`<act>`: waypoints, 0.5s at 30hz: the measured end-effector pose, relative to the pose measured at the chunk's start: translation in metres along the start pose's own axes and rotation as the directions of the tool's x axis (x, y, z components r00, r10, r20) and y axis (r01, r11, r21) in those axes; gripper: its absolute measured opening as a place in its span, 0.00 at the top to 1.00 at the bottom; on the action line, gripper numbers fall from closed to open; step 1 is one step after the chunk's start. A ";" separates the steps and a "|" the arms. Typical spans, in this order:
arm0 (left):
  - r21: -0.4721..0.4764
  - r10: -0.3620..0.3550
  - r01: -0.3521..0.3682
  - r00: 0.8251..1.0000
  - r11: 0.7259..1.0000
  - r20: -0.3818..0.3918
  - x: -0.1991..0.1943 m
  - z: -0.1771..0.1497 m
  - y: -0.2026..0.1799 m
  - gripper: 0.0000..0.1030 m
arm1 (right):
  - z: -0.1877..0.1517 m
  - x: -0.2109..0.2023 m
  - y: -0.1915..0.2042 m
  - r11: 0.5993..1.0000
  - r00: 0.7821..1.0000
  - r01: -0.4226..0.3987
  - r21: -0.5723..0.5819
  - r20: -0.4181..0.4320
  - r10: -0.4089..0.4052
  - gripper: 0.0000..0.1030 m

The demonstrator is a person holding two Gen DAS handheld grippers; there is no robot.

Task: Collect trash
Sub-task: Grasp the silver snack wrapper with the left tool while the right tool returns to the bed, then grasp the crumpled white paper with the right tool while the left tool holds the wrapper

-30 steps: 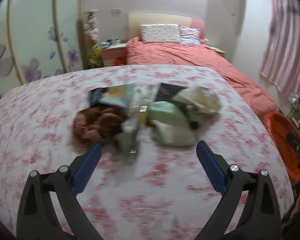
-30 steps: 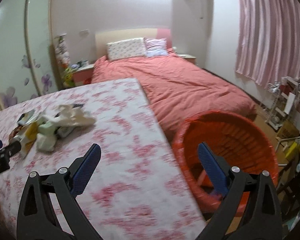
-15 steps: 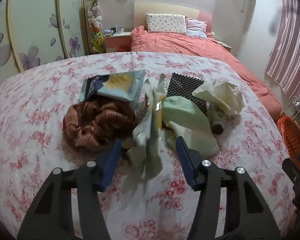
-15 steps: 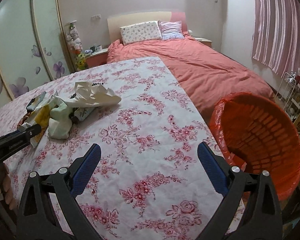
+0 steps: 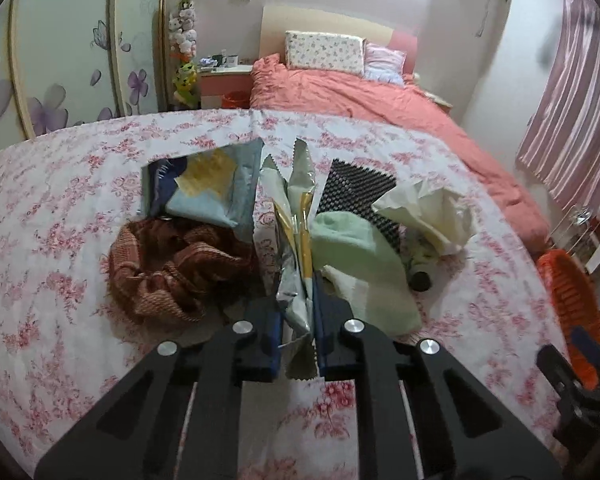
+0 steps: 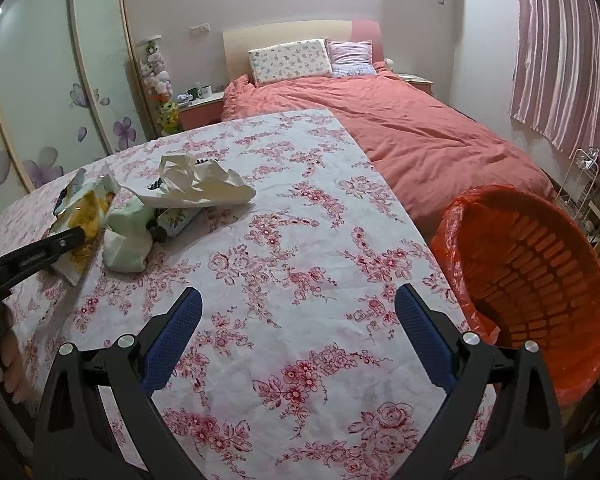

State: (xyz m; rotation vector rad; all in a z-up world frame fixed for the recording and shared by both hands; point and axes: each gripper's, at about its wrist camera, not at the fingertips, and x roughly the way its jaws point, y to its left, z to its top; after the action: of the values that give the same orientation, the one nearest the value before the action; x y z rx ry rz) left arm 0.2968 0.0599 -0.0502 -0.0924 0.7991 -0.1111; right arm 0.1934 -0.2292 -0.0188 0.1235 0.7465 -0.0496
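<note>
Silver foil wrapper (image 5: 298, 280) now clenched in left tool (image 5: 296, 334), previously spread wide; right tool (image 6: 298, 334) unchanged, released above bench (image 6: 300, 240).

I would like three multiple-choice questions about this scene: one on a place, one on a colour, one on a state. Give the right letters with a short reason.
1. Where is the orange basket?
A. on the bed
B. beside the table's right edge
C. under the pile

2. What colour is the crumpled cloth left of the foil wrapper?
A. reddish-brown
B. blue
C. black

3. How is the left tool?
A. wide open
B. shut on the foil wrapper
C. out of view

Answers: 1 B, it stands past the floral tablecloth on the right. 2 A, its weave is reddish-brown. 3 B, both pads press the wrapper; the right tool is open.
</note>
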 end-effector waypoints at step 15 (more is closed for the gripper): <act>0.010 -0.082 0.082 0.992 0.997 0.092 -0.074 0.003 0.020 0.87 | 0.024 0.008 0.037 0.998 0.998 -0.043 -0.037 0.048 0.044 0.07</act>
State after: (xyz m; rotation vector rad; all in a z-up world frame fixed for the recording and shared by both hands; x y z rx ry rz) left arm 0.2495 0.0901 0.0016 -0.1238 0.7032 -0.1856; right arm 0.2192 -0.1960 -0.0035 0.1036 0.6958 0.0024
